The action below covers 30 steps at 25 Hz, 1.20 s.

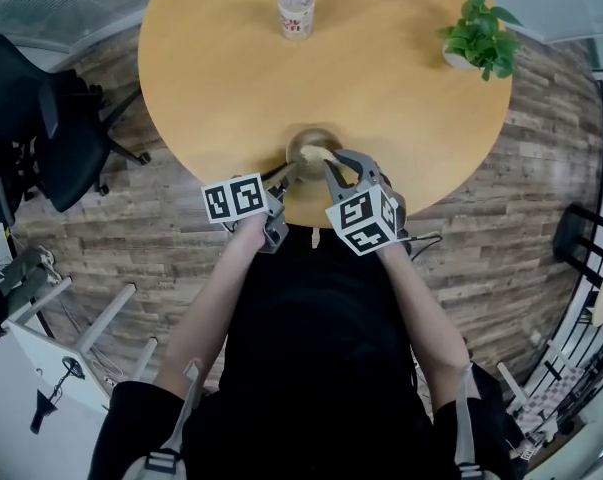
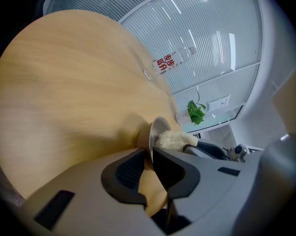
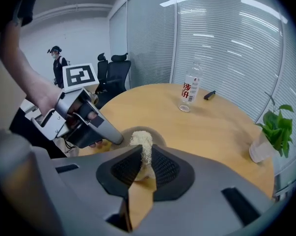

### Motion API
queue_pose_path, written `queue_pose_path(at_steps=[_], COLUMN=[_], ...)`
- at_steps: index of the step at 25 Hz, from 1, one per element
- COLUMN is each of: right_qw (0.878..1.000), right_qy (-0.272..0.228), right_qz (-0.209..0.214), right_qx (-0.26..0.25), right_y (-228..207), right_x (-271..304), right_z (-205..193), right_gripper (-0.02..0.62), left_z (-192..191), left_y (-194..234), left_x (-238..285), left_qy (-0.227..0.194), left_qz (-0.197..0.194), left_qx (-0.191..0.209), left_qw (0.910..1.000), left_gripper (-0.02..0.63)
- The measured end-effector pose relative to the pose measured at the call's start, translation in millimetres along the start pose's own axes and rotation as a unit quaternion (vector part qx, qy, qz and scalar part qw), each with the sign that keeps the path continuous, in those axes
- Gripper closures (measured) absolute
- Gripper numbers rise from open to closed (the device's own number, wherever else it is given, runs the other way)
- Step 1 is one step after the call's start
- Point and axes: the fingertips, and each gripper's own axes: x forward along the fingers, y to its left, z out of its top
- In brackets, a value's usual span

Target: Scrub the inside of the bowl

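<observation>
Only one bowl (image 1: pixel 300 141) is seen, and it is set at the near edge of one round wooden table (image 1: pixel 221 78), close in front of the person. Two grippers are brought to it, one from each side. The left gripper (image 2: pixel 151 156) is placed at the bowl's near left rim; the thin rim is taken between its two pads, one pad outside the wall and one inside, and is pinched there. The bowl is shown tilted in that gripper's view, though whether it is lifted off the table cannot be told. The right gripper (image 3: pixel 145 156) is pressed together on one pale, fibrous scrubber (image 3: pixel 144 144), which is gripped at its lower part while its free end is poked out past the jaws and into the bowl's hollow. The two gripper tips are held just beside each other over the bowl.

Three other things are counted on the table: one clear bottle (image 1: pixel 296 6) with a red label, stood upright at the far side; one small potted plant (image 1: pixel 481 33) at the far right edge; and one small dark object (image 3: pixel 209 95) beside the bottle, too small to be named. One black chair (image 1: pixel 41 118) is seen on the floor to the left, well apart from the table.
</observation>
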Motion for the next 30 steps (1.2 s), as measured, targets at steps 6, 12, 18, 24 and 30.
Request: queue_pose_path(at_steps=[6, 12, 18, 24, 30], right_qw=[0.998, 0.995, 0.996, 0.999, 0.993], right_qy=[0.025, 0.040, 0.041, 0.049, 0.077], right_qz=[-0.043, -0.074, -0.058, 0.007, 0.089], right_qx=[-0.031, -0.050, -0.049, -0.016, 0.011], right_y=[-4, 5, 26, 49, 70], right_x=[21, 28, 30, 26, 16], right_z=[1, -2, -1, -2, -15], right_gripper=[0.546, 0.546, 0.546, 0.546, 0.546], left_z=[-6, -12, -19, -16, -13], left_y=[0, 3, 7, 12, 15], left_x=[-3, -10, -17, -25, -28], left_qy=[0.009, 0.020, 0.023, 0.015, 0.009], left_qz=[0.005, 0.012, 0.014, 0.013, 0.014], left_qx=[0.001, 0.012, 0.017, 0.010, 0.015], left_qw=[1.0000, 0.9996, 0.9995, 0.9998, 0.9997], left_gripper=[0.563, 0.563, 0.562, 0.563, 0.574])
